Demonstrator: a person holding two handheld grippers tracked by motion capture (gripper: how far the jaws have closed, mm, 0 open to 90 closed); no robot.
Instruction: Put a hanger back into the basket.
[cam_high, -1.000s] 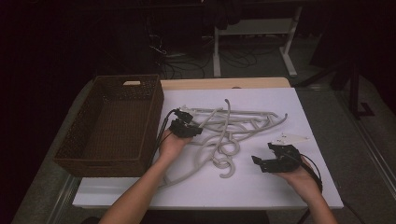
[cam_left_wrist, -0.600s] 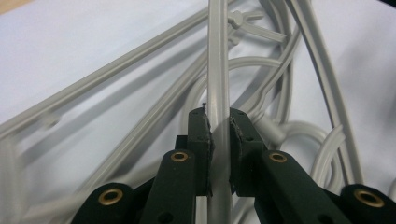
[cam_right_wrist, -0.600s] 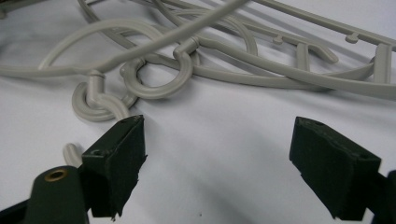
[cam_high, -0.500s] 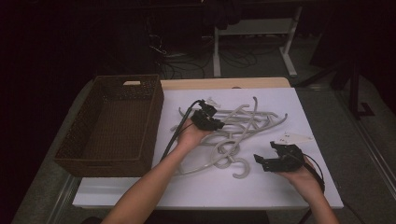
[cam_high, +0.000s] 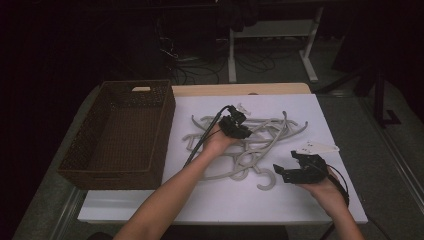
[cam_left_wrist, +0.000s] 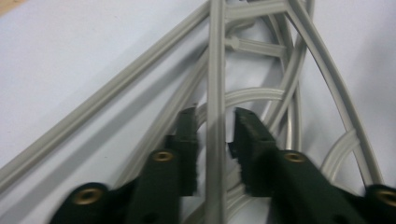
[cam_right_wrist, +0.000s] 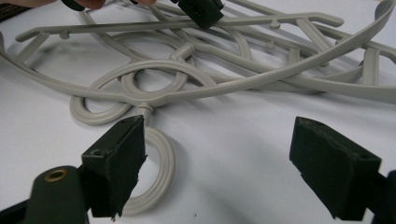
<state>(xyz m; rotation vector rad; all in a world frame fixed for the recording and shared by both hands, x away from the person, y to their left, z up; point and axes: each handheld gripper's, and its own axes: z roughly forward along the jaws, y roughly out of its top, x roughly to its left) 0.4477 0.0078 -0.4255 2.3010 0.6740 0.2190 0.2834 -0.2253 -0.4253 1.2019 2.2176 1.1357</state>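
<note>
Grey plastic hangers (cam_high: 250, 142), tangled in a loose heap on the white sheet of the worktop (cam_high: 350, 210), just right of the brown wicker basket (cam_high: 120, 132). Left claw (cam_high: 235, 126) down over the middle of the heap; in the left gripper view, one straight hanger bar (cam_left_wrist: 215, 93) running up between the two pads, jaws narrow around it with a sliver of gap on each side, so about to pinch rather than firmly clamped. Right claw (cam_high: 295, 172) low near the front right of the heap, beside the loose hook (cam_high: 267, 180) and the white tag (cam_high: 317, 148); in the right gripper view, jaws spread wide and holding nothing, the looped hook ends (cam_right_wrist: 140, 88) lying just ahead of the pads. Step in hand, by the look of it: picking a single hanger out of the tangle, probably for the basket. Next move likely calls for closing fully on that bar, then lifting slowly and perhaps twisting so the hook slips free of its neighbours; possibly steadying the rest with the wide right claw. Risk of dragging the whole heap along if hooks stay interlocked. Compared with half a second ago: left claw further right and deeper into the heap, forearm stretched more across the sheet; a full second ago, back at the heap's left edge near the basket. Right claw hardly shifted, hangers much as they lay.
</note>
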